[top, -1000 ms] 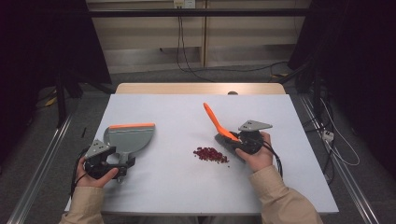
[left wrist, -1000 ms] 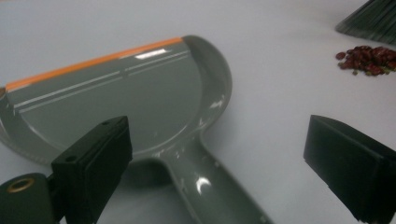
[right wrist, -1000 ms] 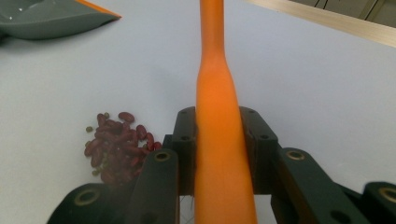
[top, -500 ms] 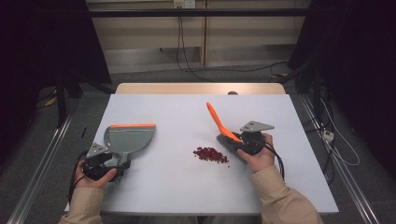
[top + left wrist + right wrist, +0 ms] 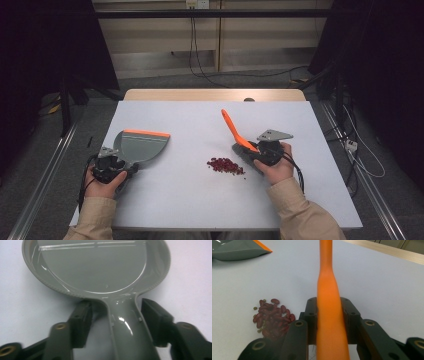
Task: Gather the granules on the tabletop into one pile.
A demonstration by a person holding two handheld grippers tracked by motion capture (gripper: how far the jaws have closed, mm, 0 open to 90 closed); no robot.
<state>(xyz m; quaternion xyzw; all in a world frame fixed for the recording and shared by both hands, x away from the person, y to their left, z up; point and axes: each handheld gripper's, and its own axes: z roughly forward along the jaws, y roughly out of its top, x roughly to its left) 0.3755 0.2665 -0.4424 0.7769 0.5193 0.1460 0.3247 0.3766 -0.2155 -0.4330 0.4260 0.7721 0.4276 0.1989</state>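
The dustpan [image 5: 137,146] is found lying flat on the left half of the white desk [image 5: 190,200], its orange lip turned to the far right and its handle running back toward the near left. The left claw [image 5: 114,162] is set astride that handle; its jaws have just been closing. In the left gripper view the handle [image 5: 130,335] is seen between the two pads [image 5: 81,322], with a gap still open on each side, so the claw is judged released, not yet gripping.

The right claw [image 5: 250,150] is clenched on the orange brush handle [image 5: 329,315], which rises steeply away to the far left. The brush head cannot be made out behind the hand.

The heap of red beans [image 5: 226,165], with a few small green ones, lies near the middle of the desk, just left of the right claw and well apart from the dustpan. The right hand is the nearer. The coming sweep is judged to run leftward, toward the pan's lip.
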